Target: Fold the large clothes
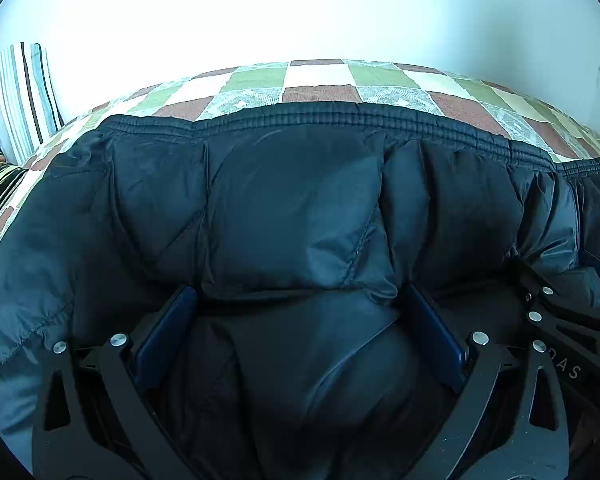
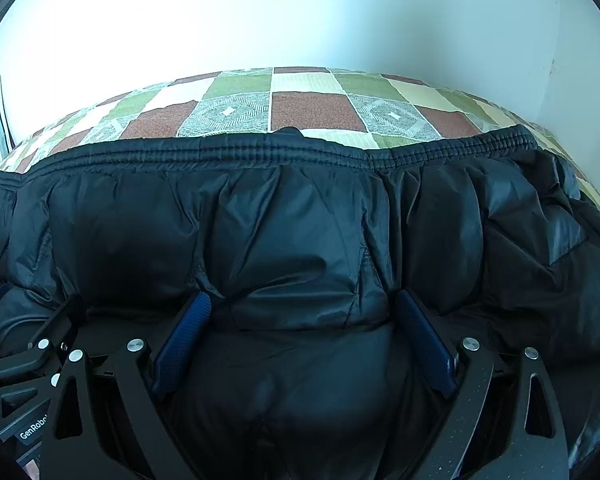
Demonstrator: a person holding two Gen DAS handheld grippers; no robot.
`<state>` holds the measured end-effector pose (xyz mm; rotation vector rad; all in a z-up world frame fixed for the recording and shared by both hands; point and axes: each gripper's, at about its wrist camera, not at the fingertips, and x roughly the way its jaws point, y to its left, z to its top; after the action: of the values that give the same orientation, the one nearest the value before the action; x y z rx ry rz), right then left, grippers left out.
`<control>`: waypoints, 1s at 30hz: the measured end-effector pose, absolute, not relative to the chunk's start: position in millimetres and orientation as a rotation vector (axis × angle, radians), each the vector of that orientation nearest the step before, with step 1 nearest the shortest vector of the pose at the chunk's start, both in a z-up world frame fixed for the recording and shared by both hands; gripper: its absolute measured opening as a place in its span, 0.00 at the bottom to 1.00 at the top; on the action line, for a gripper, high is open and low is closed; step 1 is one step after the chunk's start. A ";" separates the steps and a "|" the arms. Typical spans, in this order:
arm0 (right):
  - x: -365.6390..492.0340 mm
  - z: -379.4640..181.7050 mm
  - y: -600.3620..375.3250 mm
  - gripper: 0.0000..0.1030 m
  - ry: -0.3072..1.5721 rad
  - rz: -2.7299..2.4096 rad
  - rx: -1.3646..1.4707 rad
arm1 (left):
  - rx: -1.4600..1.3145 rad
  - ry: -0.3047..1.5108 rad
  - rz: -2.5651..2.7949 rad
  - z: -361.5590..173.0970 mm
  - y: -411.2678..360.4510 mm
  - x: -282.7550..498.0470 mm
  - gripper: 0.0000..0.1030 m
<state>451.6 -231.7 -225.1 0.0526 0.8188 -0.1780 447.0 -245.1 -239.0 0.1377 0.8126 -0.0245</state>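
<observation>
A black quilted puffer jacket (image 1: 292, 192) lies spread over a bed, its ribbed hem (image 1: 340, 114) along the far side. My left gripper (image 1: 298, 292) rests low on it, jaws wide, and a puffed fold of the jacket bulges between the blue pads (image 1: 164, 332). In the right wrist view the same jacket (image 2: 300, 216) fills the frame. My right gripper (image 2: 303, 297) also stands wide open over a bulge of fabric, its pads (image 2: 184, 340) beside the cloth and not pinching it. The two grippers sit side by side, close together.
The bed has a checked cover (image 1: 320, 76) in green, brown and cream squares, showing beyond the hem (image 2: 312, 108). A striped pillow (image 1: 24, 96) leans at the far left against the white wall (image 1: 300, 8). The bed meets the wall corner on the right.
</observation>
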 end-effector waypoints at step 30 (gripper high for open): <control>417.7 -186.7 -250.3 0.91 0.785 -0.125 0.103 | 0.042 0.836 -0.071 -189.8 -203.7 423.5 0.98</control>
<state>417.7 -250.3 -186.7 0.1026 0.7851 -0.1251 423.5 -203.7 -189.8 0.0421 0.8359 -0.0711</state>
